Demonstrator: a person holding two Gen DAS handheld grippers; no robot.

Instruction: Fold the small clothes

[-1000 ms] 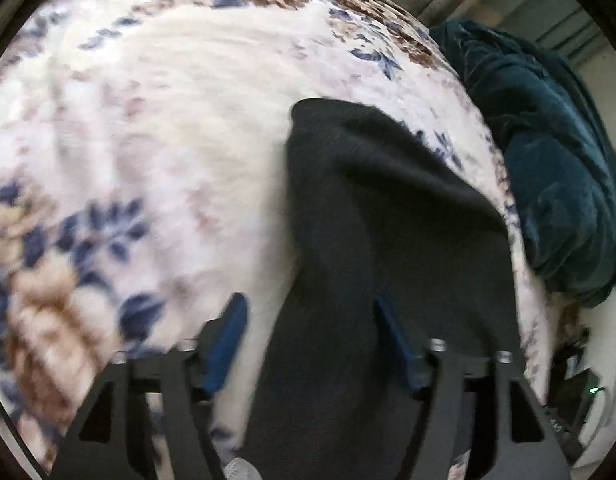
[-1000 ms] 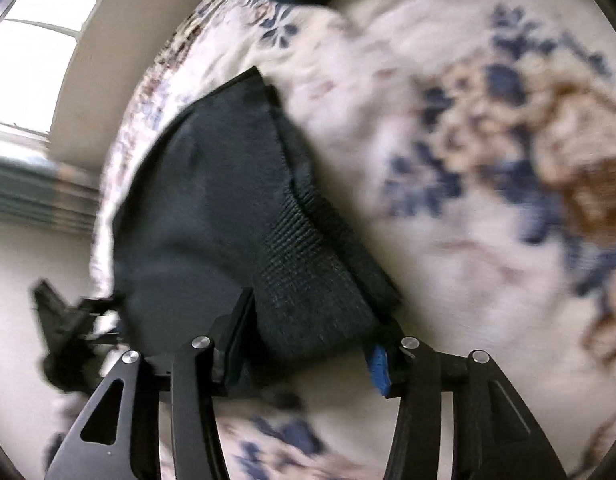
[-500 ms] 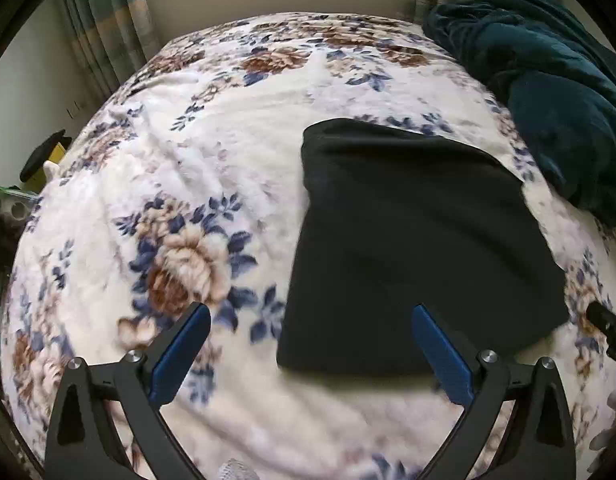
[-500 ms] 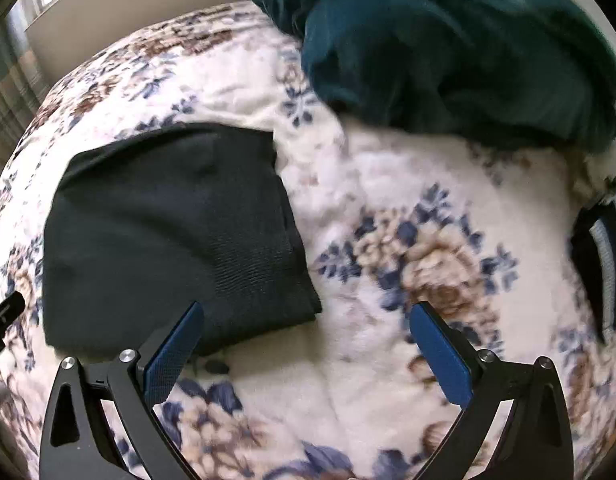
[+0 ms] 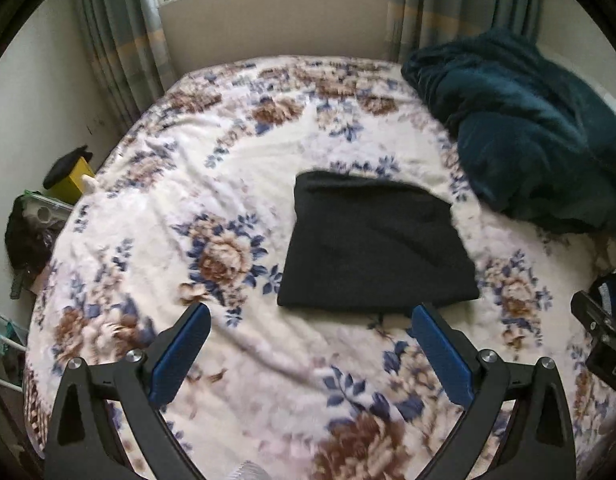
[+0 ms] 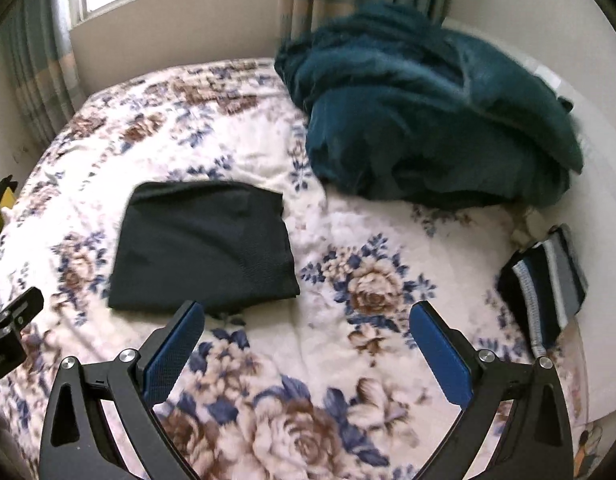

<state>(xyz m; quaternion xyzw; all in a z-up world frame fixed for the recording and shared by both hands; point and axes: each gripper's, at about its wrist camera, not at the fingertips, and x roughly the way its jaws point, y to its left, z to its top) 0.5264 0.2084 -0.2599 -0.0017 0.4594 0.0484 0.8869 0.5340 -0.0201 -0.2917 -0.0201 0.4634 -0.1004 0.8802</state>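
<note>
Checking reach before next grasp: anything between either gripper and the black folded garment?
Nothing visible. Only bare floral blanket lies between the open left gripper, the open right gripper and the black folded garment.

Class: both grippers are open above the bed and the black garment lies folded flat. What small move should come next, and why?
Probably swing the right gripper toward the striped garment at the bed's right edge. The black garment already lies as a neat folded rectangle, touched by neither gripper, and the left gripper is open and empty too, so the striped piece seems the next candidate.
</note>
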